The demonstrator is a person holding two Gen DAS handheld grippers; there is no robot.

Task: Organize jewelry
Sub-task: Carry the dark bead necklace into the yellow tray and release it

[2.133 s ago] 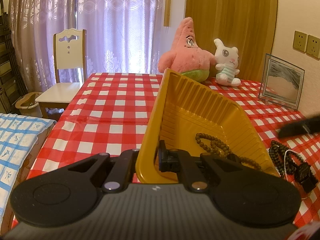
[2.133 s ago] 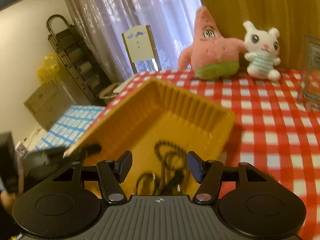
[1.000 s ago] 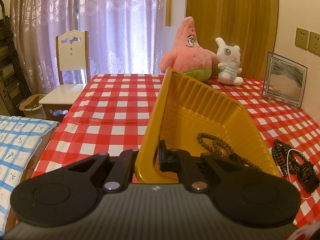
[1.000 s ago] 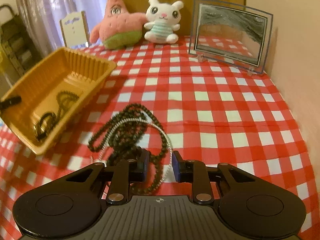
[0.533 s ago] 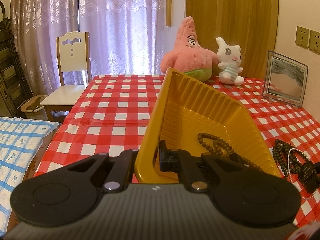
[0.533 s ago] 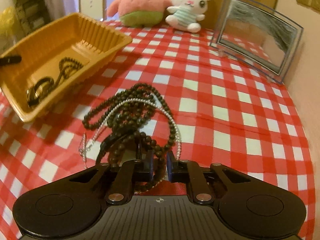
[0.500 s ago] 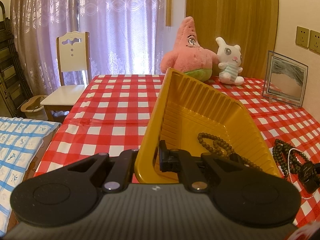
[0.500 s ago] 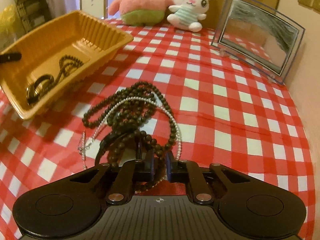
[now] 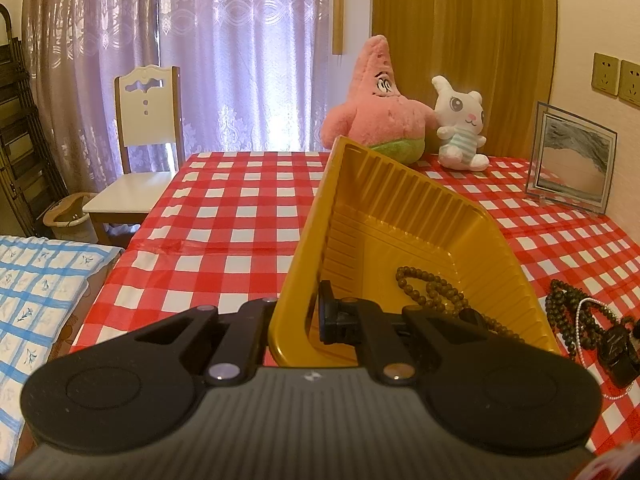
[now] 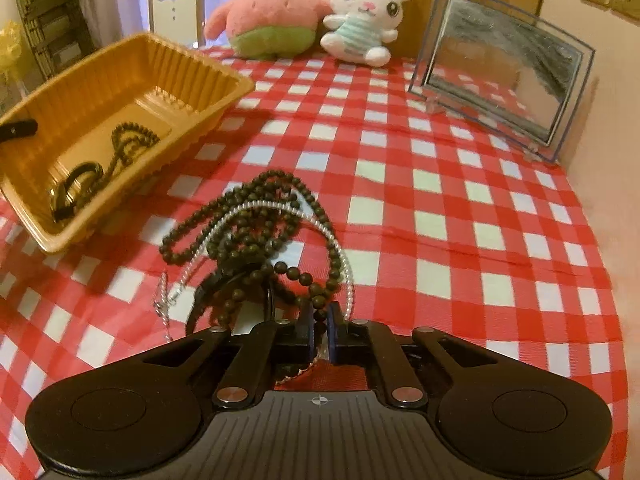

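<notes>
Between the right gripper's (image 10: pixel 319 326) just-closed jaws sits a dark beaded necklace (image 10: pixel 256 220), tangled with pearls (image 10: pixel 280 208); ahead-left, the left gripper (image 9: pixel 298 316) pinches the yellow tray's (image 9: pixel 400 208) wall.

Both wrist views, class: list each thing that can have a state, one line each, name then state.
Yellow tray: tilted, one edge lifted.
Left gripper: shut on the tray wall.
Right gripper: jaws just closing, pinching the dark bead necklace.
Pearl strand: tangled with it on the tablecloth.
Brown beads: already inside the tray.
</notes>
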